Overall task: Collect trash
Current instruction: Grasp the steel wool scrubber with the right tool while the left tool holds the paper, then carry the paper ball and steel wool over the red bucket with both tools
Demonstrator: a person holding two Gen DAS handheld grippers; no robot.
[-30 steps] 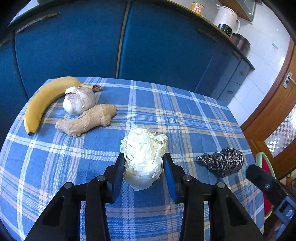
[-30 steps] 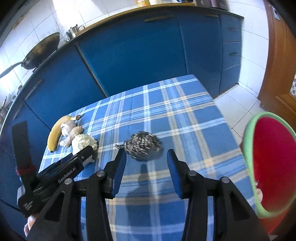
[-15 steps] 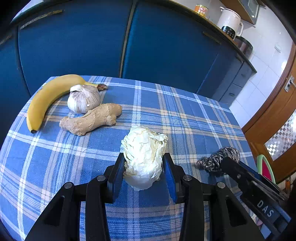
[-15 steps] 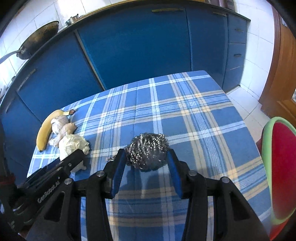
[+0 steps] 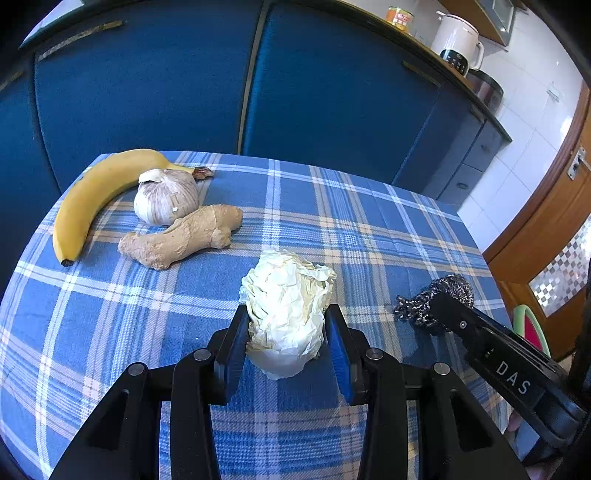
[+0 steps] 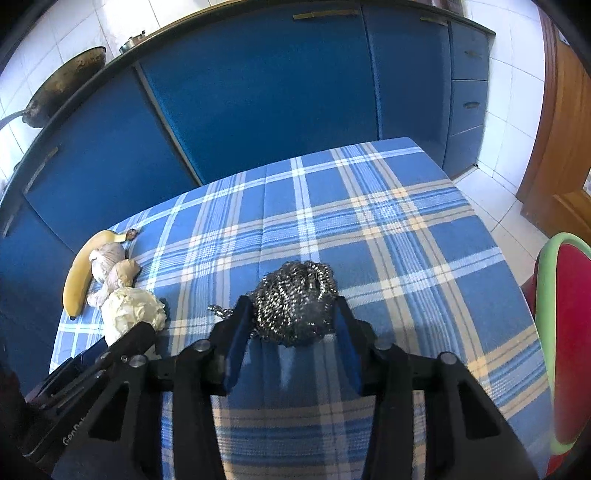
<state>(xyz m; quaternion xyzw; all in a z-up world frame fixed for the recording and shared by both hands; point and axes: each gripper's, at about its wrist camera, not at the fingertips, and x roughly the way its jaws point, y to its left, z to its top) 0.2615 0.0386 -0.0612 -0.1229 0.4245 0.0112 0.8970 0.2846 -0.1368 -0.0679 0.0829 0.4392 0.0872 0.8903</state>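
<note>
While my left tool [image 5: 286, 341] is gripping the crumpled paper wad [image 5: 288, 314] between both pads on the checked surface [image 5: 369, 236], my right tool [image 6: 293, 328] is closing its jaws around the steel wool scrubber [image 6: 295, 302], which is sitting between the pads and touching them. I am seeing only in the left wrist view the white kettle [image 5: 458, 46] and an orange tin [image 5: 399, 16] on the blue cabinets' top; their labels are too small for me to read. Only the right wrist view is giving me the wok [image 6: 62, 92] and most of the red bin with a green rim [image 6: 565, 332] beside the surface. Banana [image 5: 96, 192], garlic [image 5: 166, 195] and ginger [image 5: 181, 236] are lying together. I am reading "DAS" on the right tool's side in the left view.
</note>
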